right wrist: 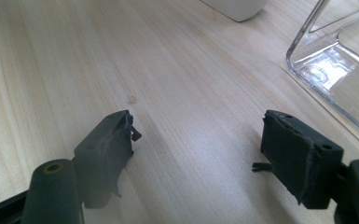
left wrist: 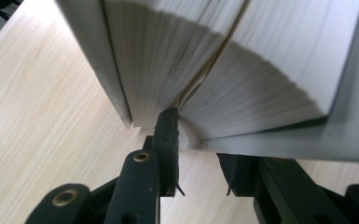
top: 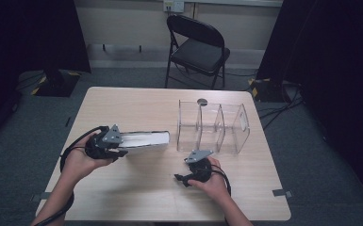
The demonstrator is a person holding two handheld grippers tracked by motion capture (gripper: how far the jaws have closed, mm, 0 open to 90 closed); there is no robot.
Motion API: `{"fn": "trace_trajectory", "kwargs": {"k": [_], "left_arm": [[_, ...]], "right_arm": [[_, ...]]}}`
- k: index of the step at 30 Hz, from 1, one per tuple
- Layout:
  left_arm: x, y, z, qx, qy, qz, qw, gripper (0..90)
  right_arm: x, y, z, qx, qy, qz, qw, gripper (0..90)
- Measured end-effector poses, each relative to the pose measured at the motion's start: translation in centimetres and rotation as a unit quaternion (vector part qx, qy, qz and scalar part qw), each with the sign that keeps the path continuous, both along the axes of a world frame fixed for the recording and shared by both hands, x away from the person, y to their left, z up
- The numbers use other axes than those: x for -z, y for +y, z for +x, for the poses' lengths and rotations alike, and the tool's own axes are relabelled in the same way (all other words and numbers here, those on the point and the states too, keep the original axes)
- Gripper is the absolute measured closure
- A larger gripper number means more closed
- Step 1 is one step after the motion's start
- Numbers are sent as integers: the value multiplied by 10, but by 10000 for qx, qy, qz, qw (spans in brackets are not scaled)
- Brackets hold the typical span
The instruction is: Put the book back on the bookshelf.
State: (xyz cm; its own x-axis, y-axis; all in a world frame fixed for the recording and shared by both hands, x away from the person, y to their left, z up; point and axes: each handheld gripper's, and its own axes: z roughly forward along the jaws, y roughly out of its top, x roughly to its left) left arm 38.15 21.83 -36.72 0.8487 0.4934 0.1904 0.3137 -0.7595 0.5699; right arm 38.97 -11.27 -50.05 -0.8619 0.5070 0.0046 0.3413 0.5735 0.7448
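A thick book (top: 144,140) with a pale page block lies flat on the wooden table (top: 141,193), left of centre. My left gripper (top: 121,149) is at its left end, shut on it. In the left gripper view the book (left wrist: 261,70) fans apart: one jaw is pushed in between the pages and the other sits under the grey cover, with my left gripper (left wrist: 200,147) clamping that sheaf. My right gripper (top: 194,163) hovers low over the table near the front right, open, with only bare wood between the jaws of my right gripper (right wrist: 196,140).
A clear acrylic organizer (top: 214,125) with several upright dividers stands at the right back of the table; its corner (right wrist: 335,60) is close to my right gripper. A corner of the book (right wrist: 235,7) lies ahead. A black folding chair (top: 198,44) stands beyond the table.
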Motion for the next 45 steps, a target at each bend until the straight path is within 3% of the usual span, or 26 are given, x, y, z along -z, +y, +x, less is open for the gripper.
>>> {"fn": "trace_trajectory", "kwargs": {"k": [12, 13, 14, 17, 20, 21, 26, 30, 31, 34, 36, 37, 38, 39, 40, 41, 42, 43, 45], "left_arm": [[-2, 7, 11, -120, 188, -211, 9995, 696], [-2, 7, 12, -125, 131, -119, 9998, 697], [-2, 7, 12, -171, 148, -232, 9995, 697], [-2, 9, 15, -163, 155, -190, 9996, 696], [-1, 12, 17, -261, 179, -286, 9991, 695], [-2, 13, 18, -258, 164, -210, 9993, 695], [-2, 12, 18, -253, 158, -93, 9995, 696], [-1, 17, 12, -200, 196, -176, 9995, 751], [0, 19, 11, -216, 202, -282, 9992, 766], [2, 17, 8, -169, 78, -51, 9998, 776], [4, 18, 7, -179, 82, -202, 9996, 775], [5, 18, 7, -193, 92, -220, 9995, 777], [6, 18, 7, -191, 109, -261, 9994, 778], [6, 18, 7, -169, 97, -282, 9994, 778], [6, 18, 6, -147, 75, -261, 9995, 779], [6, 18, 6, -141, 68, -277, 9995, 778], [6, 17, 6, -134, 53, -270, 9995, 777], [6, 17, 7, -133, 50, -242, 9996, 777], [6, 15, 7, -135, 30, -253, 9996, 776]], "right_arm": [[0, 0, 0, 4, -6, 6, 10000, 237], [0, 0, 0, 8, 1, 6, 10000, 237], [0, 0, 0, 8, 0, 8, 10000, 237], [0, 0, 0, 9, -1, 6, 10000, 237], [0, 0, 0, 5, -4, 8, 10000, 237], [0, 0, 0, 6, -4, 7, 10000, 237], [0, 0, 0, 4, -10, 6, 10000, 236], [0, 0, 0, 4, -9, 6, 10000, 236], [0, 0, 0, 5, -8, 6, 10000, 236], [0, 0, 0, 9, -17, -3, 10000, 234], [0, 1, 0, 73, -31, -26, 10000, 251], [-2, 3, -2, 212, -26, -17, 9998, 334], [-4, 6, -4, 210, -4, 56, 9998, 327], [-8, 10, -6, 106, -37, 139, 9998, 302], [-16, 13, -11, 120, -321, 154, 9993, 299], [-26, 17, -17, 19, -767, 190, 9969, 302], [-36, 21, -21, -66, -1058, 217, 9941, 299], [-44, 24, -21, -93, -1186, 266, 9925, 273], [-58, 28, -16, -107, -1206, 417, 9918, 259]]}}
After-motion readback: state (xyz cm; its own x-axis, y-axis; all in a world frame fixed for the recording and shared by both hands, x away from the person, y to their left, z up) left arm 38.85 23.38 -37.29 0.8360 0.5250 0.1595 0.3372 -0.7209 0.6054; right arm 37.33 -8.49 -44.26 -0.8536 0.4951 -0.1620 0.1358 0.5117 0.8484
